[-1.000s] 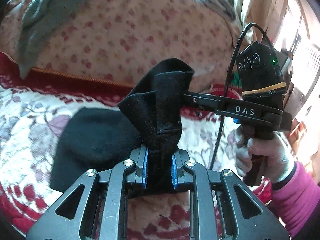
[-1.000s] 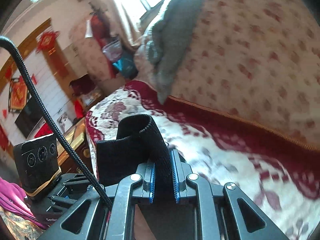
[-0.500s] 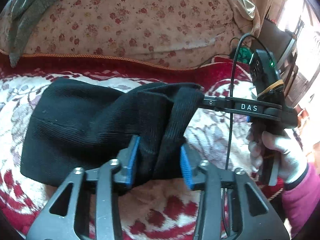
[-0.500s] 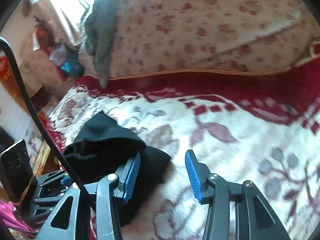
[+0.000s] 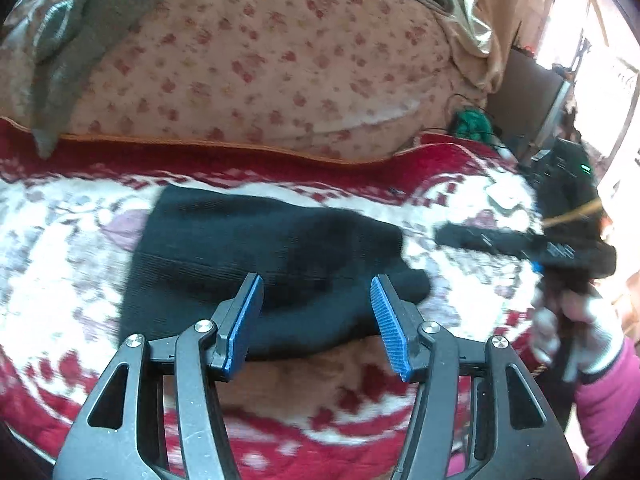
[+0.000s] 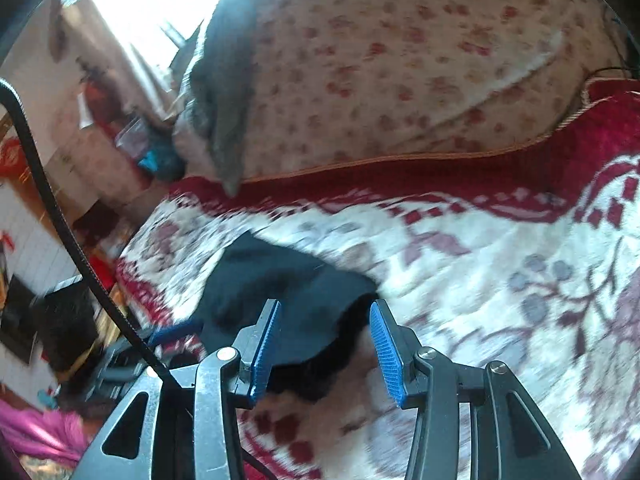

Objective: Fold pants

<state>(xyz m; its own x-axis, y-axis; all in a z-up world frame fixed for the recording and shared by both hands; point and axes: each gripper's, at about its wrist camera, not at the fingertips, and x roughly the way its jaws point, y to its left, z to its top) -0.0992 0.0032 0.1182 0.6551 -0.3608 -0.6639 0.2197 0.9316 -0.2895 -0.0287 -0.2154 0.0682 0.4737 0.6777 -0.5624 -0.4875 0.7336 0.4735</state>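
The black pants (image 5: 248,252) lie folded in a flat rectangle on the red and white patterned blanket (image 5: 60,240). My left gripper (image 5: 316,300) is open and empty, its blue pads just above the near edge of the pants. In the right wrist view the pants (image 6: 288,300) lie just ahead of my right gripper (image 6: 324,324), which is open and empty over their right end. The right gripper also shows in the left wrist view (image 5: 444,236), held by a gloved hand (image 5: 576,324) to the right of the pants.
A large floral quilt (image 5: 260,60) with a grey cloth (image 5: 52,52) over it is piled behind the blanket. A green object (image 5: 474,124) and cables lie at the back right. Room furniture and red decorations (image 6: 24,208) are beyond the bed's left edge.
Both grippers opened wider and let go of the pants. The fold dropped flat onto the blanket. The right gripper drew back to the right, clear of the cloth.
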